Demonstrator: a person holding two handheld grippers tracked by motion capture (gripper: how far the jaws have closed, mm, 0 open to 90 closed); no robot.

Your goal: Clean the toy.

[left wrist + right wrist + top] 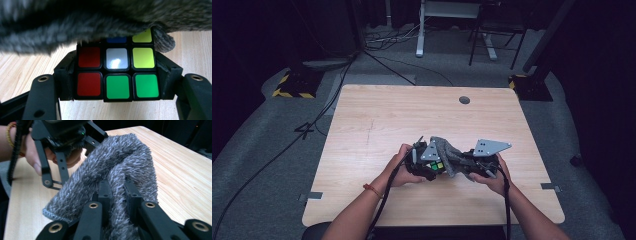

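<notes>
- The puzzle cube [117,72] sat clamped between the jaws of the left gripper [117,75], one pad pressed on its red-sided flank and the other on its yellow-and-green flank, so the grip ran across the cube's width. It was held just above the table [377,115], near the person's edge (in the high view a few coloured tiles showed at [435,166]).
- The grey fleecy cloth [120,170] lay draped over the cube's upper row, touching it, and hid most of that row in the left gripper view.
- The cloth's long axis ran from the cube toward the right gripper [119,195], whose jaws were closed tight on a bunched fold of it.
- The key relation was this: the cloth lay above and across the cube, between the two grippers, with the right gripper at the cloth's far end and the left gripper directly under its near end.
- Judgement: the work in hand appeared to be wiping or covering the cube. The right gripper would have to draw the cloth along its own length over the cube, while the left gripper kept the cube steady.
- Risk, as a judgement: the slack cloth could snag on the left gripper's frame [53,157] (it already touched it).
</notes>
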